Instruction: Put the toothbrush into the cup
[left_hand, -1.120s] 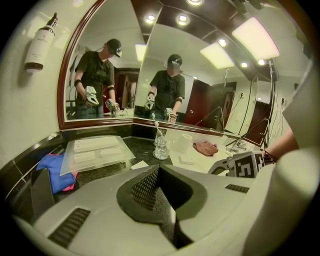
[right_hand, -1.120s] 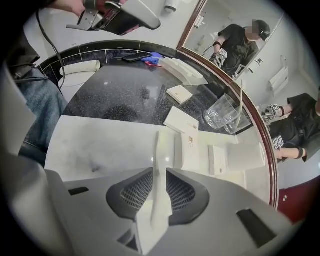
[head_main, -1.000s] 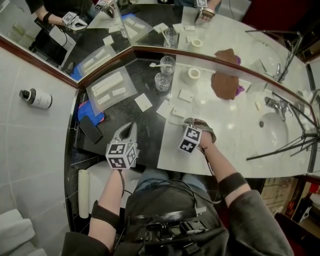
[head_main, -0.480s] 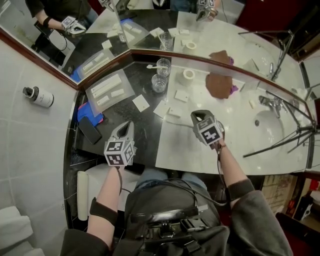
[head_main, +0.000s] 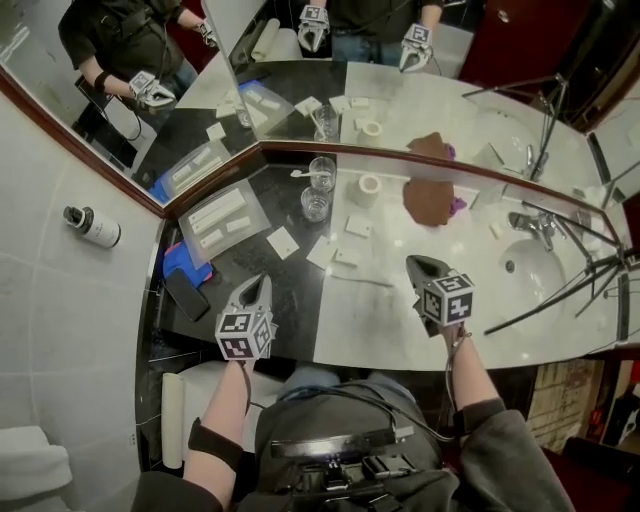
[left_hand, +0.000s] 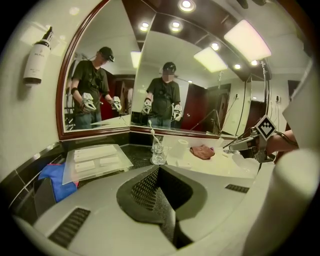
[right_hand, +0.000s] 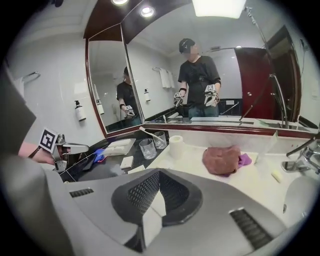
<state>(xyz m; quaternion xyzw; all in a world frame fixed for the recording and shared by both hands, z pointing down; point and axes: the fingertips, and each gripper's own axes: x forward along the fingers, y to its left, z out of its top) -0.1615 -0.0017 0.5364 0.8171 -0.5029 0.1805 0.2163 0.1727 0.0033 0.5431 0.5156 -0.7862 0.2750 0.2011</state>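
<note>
The long surface, dark stone at the left and white at the right, runs below the mirror. Both forearms reach forward over its near edge, well apart. The left forearm carries the left claw above the dark part, and the right forearm carries the right claw above the white part. Each claw points ahead and tilts downward, pinched tight with its jaws meeting at the tips. Well away from both, on the dark stone near the mirror, stands the clear cup. The white toothbrush sits in it, its end leaning left over the rim, and a second glass stands just in front
</note>
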